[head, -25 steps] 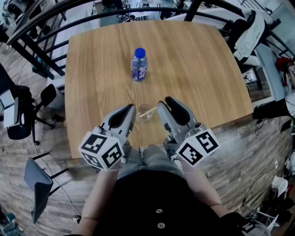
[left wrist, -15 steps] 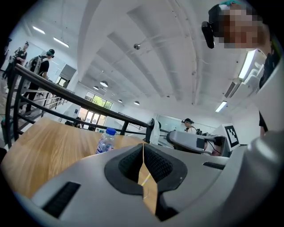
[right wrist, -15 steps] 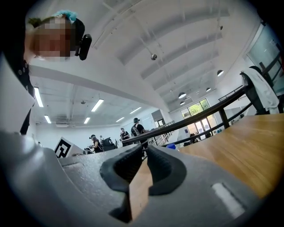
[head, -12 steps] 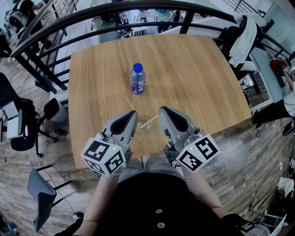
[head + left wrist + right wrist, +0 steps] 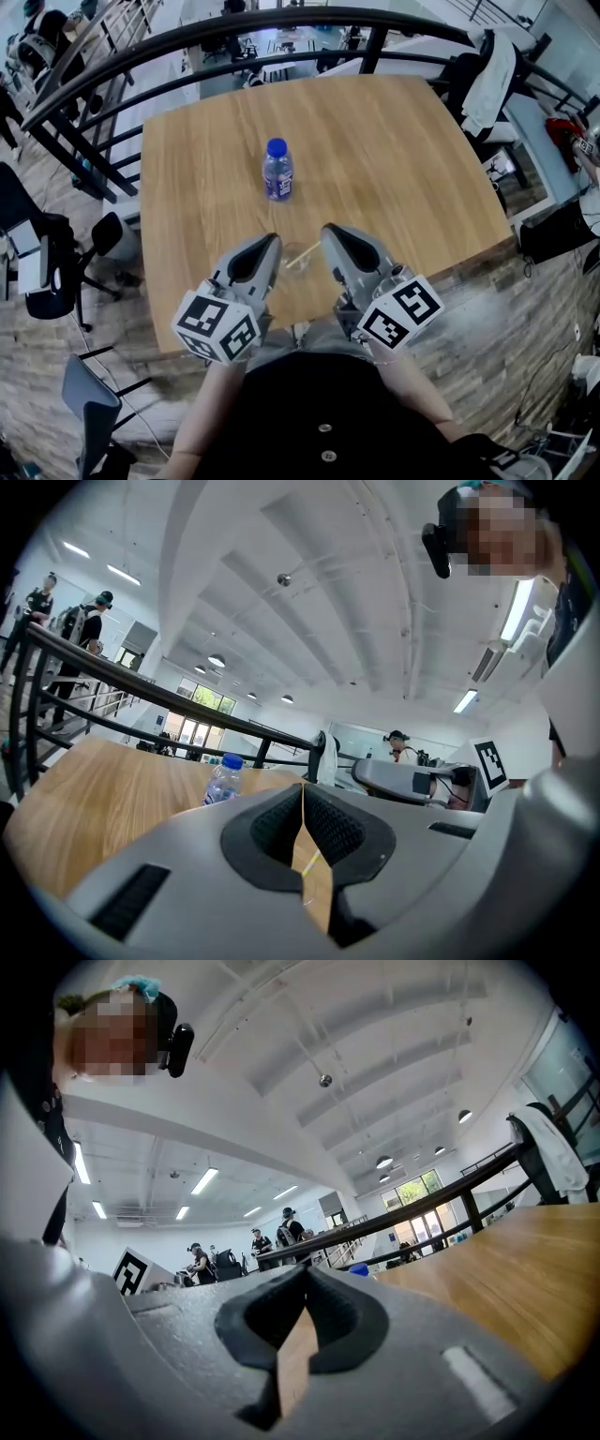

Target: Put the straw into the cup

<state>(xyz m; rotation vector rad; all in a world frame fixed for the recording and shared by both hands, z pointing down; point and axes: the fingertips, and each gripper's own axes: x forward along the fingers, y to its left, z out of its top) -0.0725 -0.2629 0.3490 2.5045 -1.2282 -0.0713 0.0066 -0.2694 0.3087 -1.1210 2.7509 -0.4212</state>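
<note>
A small clear cup (image 5: 294,259) stands near the table's front edge, between my two grippers. A thin pale straw (image 5: 304,253) slants across it, its upper end toward my right gripper. The left gripper (image 5: 271,240) sits just left of the cup, apart from it. In the left gripper view the left gripper (image 5: 302,787) has its jaws together with nothing held, and the straw (image 5: 310,862) shows through the gap below the tips. The right gripper (image 5: 326,230) is just right of the cup. In its own view the right gripper (image 5: 305,1271) is shut on nothing, with only table wood showing behind.
A blue-capped water bottle (image 5: 277,170) stands upright mid-table, beyond the cup, and the bottle (image 5: 223,778) also shows in the left gripper view. The wooden table (image 5: 403,159) ends close to my body. A black railing (image 5: 112,84) curves behind it, with chairs (image 5: 56,272) at the left.
The head view has shifted, so the table sits a little further up-left in frame. Both grippers stay on either side of the cup; the left one has risen slightly.
</note>
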